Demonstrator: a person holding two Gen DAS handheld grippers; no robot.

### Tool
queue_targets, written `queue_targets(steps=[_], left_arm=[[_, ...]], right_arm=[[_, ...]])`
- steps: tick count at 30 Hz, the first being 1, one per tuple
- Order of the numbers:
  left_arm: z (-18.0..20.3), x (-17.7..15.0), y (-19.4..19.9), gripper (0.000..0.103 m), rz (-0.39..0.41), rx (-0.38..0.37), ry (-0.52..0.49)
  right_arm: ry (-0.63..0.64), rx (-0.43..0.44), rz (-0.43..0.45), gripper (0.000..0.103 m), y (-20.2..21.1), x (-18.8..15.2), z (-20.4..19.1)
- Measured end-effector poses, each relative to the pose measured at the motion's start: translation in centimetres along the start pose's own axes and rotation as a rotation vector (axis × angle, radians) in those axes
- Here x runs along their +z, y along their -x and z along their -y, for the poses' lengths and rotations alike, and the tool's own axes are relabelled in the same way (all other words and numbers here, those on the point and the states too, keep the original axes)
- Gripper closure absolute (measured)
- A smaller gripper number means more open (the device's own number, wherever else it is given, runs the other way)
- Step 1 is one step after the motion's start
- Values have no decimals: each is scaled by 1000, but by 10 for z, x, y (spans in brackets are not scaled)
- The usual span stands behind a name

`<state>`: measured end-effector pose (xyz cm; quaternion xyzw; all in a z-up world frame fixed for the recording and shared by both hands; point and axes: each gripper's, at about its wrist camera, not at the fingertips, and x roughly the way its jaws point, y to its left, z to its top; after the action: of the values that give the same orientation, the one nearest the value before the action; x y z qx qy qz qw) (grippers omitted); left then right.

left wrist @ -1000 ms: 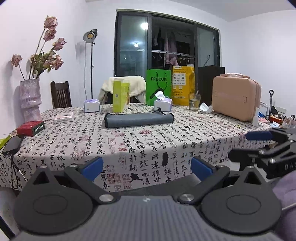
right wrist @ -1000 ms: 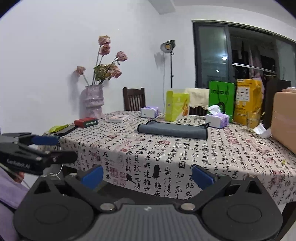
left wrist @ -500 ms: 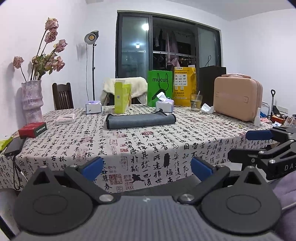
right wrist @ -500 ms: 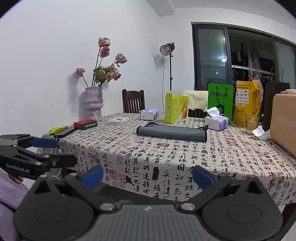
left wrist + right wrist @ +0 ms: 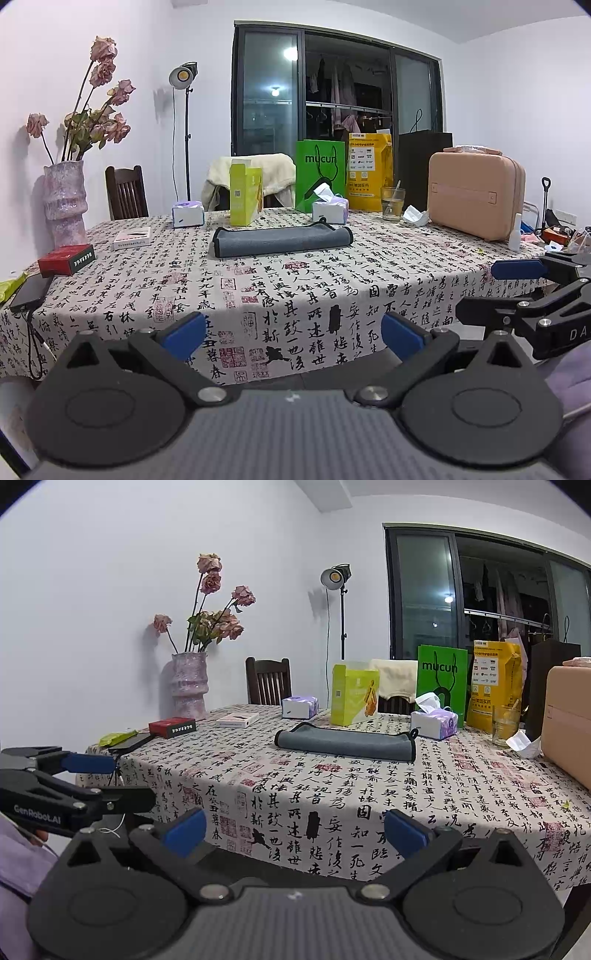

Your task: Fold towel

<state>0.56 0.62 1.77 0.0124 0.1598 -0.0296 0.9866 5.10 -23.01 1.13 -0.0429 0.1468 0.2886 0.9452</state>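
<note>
Vase: stood at the far left of the table, dried roses in it
Red box: lay near the left edge, just in front of the vase; a phone lay beside it at the corner
Left gripper: held off the near edge of the table, blue pads spread wide, nothing between them
Towel: grey, lay already folded into a long narrow strip at mid-table, well apart from both grippers; black trim and a small loop showed at its right end
Yellow-green box: upright just behind the towel, left of a tissue pack
Green bag: upright at the far edge, beside a yellow bag
Glass: stood right of the yellow bag
Pink case: stood at the right side of the table
Right gripper: also short of the near edge, fingers wide apart and empty; in the left wrist view it showed side-on at the right border
</note>
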Motion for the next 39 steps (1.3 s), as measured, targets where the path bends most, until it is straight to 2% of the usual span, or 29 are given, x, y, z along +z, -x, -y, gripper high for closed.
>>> queue_targets(steps=[39], left_arm=[[1, 2, 0, 0, 8, 3, -6]], right_arm=[[-4, -3, 1, 0, -1, -1, 0]])
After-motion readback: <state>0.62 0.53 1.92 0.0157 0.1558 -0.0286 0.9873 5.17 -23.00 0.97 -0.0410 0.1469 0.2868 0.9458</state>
